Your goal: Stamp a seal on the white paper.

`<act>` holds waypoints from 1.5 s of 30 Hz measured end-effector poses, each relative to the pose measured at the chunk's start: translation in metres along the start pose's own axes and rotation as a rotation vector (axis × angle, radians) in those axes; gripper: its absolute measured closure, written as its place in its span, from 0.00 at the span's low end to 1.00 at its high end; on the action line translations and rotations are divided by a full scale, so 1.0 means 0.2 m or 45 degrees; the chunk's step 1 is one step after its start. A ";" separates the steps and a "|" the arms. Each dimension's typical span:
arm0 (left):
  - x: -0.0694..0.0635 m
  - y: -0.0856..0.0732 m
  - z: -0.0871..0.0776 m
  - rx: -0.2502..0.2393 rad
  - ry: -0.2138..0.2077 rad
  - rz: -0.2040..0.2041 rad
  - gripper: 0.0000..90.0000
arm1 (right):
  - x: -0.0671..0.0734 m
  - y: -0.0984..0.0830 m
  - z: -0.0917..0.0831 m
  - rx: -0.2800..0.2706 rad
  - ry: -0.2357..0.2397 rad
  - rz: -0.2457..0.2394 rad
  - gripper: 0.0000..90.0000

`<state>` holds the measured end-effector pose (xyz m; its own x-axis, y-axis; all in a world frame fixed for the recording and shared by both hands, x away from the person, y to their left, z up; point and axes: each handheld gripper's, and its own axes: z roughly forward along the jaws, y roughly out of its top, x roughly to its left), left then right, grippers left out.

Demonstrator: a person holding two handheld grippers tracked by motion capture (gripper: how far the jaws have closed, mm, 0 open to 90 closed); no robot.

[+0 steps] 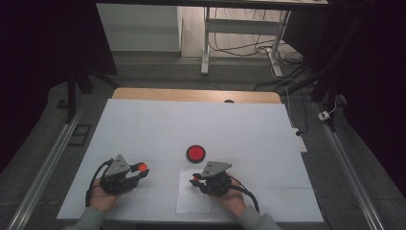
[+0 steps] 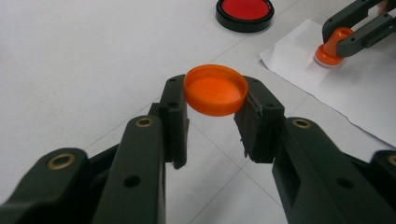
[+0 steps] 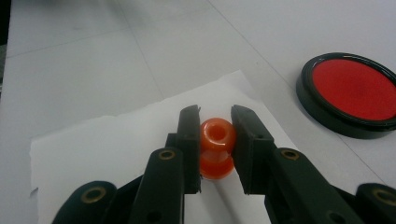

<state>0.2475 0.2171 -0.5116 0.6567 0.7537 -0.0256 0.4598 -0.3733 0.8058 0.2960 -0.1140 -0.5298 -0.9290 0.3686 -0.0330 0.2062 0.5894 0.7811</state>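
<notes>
Orange plastic sits in both tools. In the high view the left gripper [image 1: 140, 168] pinches an orange cap [image 1: 142, 167] just above the white table [image 1: 143, 124], at about eight o'clock from the red ink pad [image 1: 196, 153]. The right gripper [image 1: 195, 180] is at about six o'clock from that pad, its tips over a white paper sheet [image 1: 191, 201]. Both hands [image 1: 103, 196] rest low on the table, likely for steadiness.

From the left gripper view, the jaws are pressed on the cap's [image 2: 215, 89] rim from either side, its hollow facing up and clear of the table. Held so, the cap looks parked out of the way, ready to go back on. At one o'clock the stamp [image 2: 330, 49] stands with its foot on the sheet [image 2: 355, 88], clamped by the other tool; the pad [image 2: 244, 13] lies at twelve o'clock.

From the right gripper view, the jaws are closed on the stamp's [image 3: 216, 147] narrow waist, which probably keeps it from slipping while it is pressed down. It stands upright on the paper [image 3: 107, 149], which I judge is there to take the print. The pad [image 3: 352, 95] waits at two o'clock, near enough for inking.
</notes>
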 end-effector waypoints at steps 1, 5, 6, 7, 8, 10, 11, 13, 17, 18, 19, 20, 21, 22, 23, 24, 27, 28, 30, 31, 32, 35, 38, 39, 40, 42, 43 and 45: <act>0.00 0.00 0.00 0.000 0.000 0.000 0.72 | 0.00 0.00 0.00 0.001 0.001 -0.002 0.81; 0.00 0.00 0.00 -0.001 -0.002 -0.001 0.72 | 0.00 0.00 0.00 0.001 0.000 -0.002 0.81; 0.00 0.00 0.00 -0.001 -0.002 0.000 0.72 | 0.00 0.00 0.00 0.001 0.000 -0.003 0.81; 0.00 0.00 0.00 -0.001 -0.002 -0.001 0.72 | 0.00 0.00 0.00 0.003 0.000 -0.004 0.81; 0.00 0.00 0.00 -0.002 -0.001 -0.001 0.72 | 0.00 0.00 0.00 0.003 -0.001 -0.003 0.81; 0.00 0.00 0.00 -0.004 0.000 -0.003 0.72 | 0.00 0.00 0.00 0.002 0.000 -0.003 0.81; 0.00 0.00 -0.01 -0.004 0.001 -0.004 0.72 | 0.00 0.00 0.00 0.002 0.000 -0.004 0.81; 0.01 0.00 -0.01 -0.005 0.000 -0.005 0.72 | 0.00 0.00 0.00 0.004 0.001 -0.004 0.81; 0.01 0.00 -0.01 -0.006 0.002 -0.007 0.72 | 0.00 0.00 0.00 0.002 0.001 -0.004 0.81; 0.00 0.00 -0.01 -0.007 0.003 -0.008 0.72 | 0.00 0.00 0.00 0.003 -0.001 -0.006 0.81; 0.00 0.00 -0.01 -0.008 0.004 -0.008 0.72 | 0.00 0.00 0.00 0.002 -0.001 -0.006 0.81; 0.00 0.00 -0.01 -0.009 0.003 -0.008 0.72 | 0.00 0.00 0.00 0.001 -0.001 -0.005 0.81; 0.01 0.00 -0.01 -0.009 0.003 -0.009 0.72 | 0.00 0.00 0.00 0.001 0.000 -0.004 0.81; 0.01 0.00 -0.01 -0.009 0.003 -0.009 0.72 | 0.00 0.00 0.00 0.005 -0.004 -0.003 0.81; 0.01 0.00 -0.01 -0.007 0.004 -0.009 0.72 | 0.00 0.00 0.00 0.003 0.001 -0.001 0.81; 0.01 0.00 -0.01 -0.007 0.004 -0.009 0.72 | 0.00 0.00 0.00 0.002 0.001 0.002 0.81; 0.01 0.00 -0.01 -0.007 0.004 -0.009 0.72 | 0.00 -0.01 0.00 -0.008 0.006 0.009 0.81; 0.01 0.00 -0.01 -0.007 0.004 -0.009 0.72 | 0.00 -0.01 0.00 -0.009 0.006 0.011 0.81; 0.01 0.00 -0.01 -0.006 0.004 -0.009 0.72 | 0.00 -0.01 0.00 -0.010 0.005 0.012 0.81; 0.01 0.00 -0.01 -0.006 0.005 -0.010 0.72 | 0.00 -0.01 0.00 -0.015 0.003 0.013 0.81; 0.01 0.00 -0.01 -0.006 0.005 -0.010 0.72 | 0.00 -0.01 0.00 -0.015 0.004 0.013 0.81; 0.01 0.00 -0.01 -0.008 0.007 -0.011 0.72 | 0.00 -0.01 0.00 -0.013 0.004 0.009 0.81; 0.01 0.00 -0.01 -0.008 0.008 -0.011 0.72 | 0.00 -0.01 0.00 -0.014 0.001 0.012 0.81; 0.01 0.00 -0.01 -0.009 0.009 -0.011 0.72 | 0.00 -0.01 0.00 -0.011 -0.004 0.007 0.81; 0.01 0.00 -0.01 -0.008 0.008 -0.011 0.72 | 0.00 -0.01 0.00 -0.010 -0.006 0.007 0.81; 0.01 0.00 -0.01 -0.005 0.009 -0.009 0.72 | 0.01 0.00 0.00 -0.010 -0.010 0.005 0.81; 0.01 0.00 -0.01 -0.005 0.009 -0.009 0.72 | 0.01 0.00 0.00 -0.011 -0.012 0.006 0.81; 0.01 0.00 -0.01 -0.006 0.010 -0.010 0.72 | 0.01 0.00 0.00 -0.013 -0.007 -0.002 0.80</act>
<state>0.2485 0.2201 -0.5108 0.6484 0.7608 -0.0269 0.4620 -0.3651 0.8082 0.2947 -0.1140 -0.5302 -0.9275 0.3719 -0.0374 0.2018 0.5823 0.7876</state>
